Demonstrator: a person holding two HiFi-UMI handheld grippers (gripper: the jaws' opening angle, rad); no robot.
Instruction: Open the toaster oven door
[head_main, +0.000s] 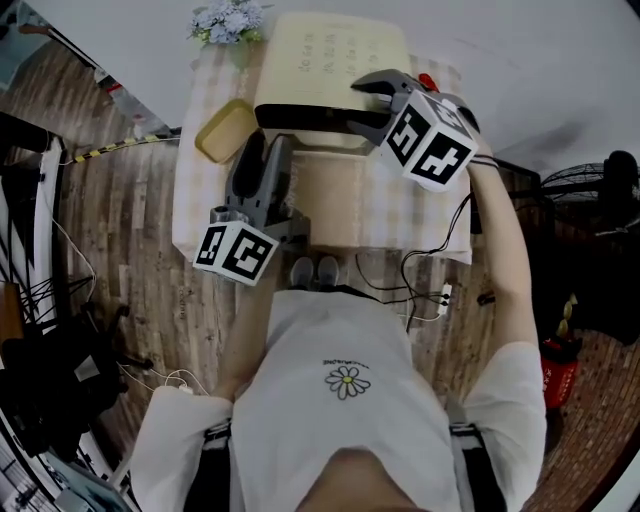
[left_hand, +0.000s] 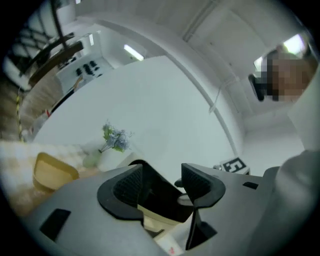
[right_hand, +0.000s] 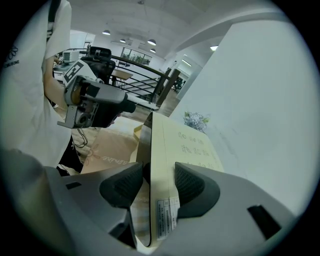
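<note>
A cream toaster oven (head_main: 330, 60) stands at the back of the table, and its dark glass door (head_main: 300, 117) sits upright against the front. My right gripper (head_main: 372, 100) is at the oven's top right front edge. In the right gripper view its jaws (right_hand: 159, 180) straddle that cream edge (right_hand: 162, 165), with one pad on the top panel and the other by the dark door. My left gripper (head_main: 266, 140) points at the oven's front left. Its jaws (left_hand: 161, 175) stand open with nothing between them, and the dark door (left_hand: 160, 197) shows beyond.
The table wears a checked cloth (head_main: 200, 190), with a brown printed sheet (head_main: 330, 200) in front of the oven. A yellow dish (head_main: 225, 130) lies to the oven's left, and a vase of pale flowers (head_main: 230, 20) stands behind it. A red item (head_main: 427, 80) sits to the oven's right. Cables (head_main: 420, 270) hang off the near edge.
</note>
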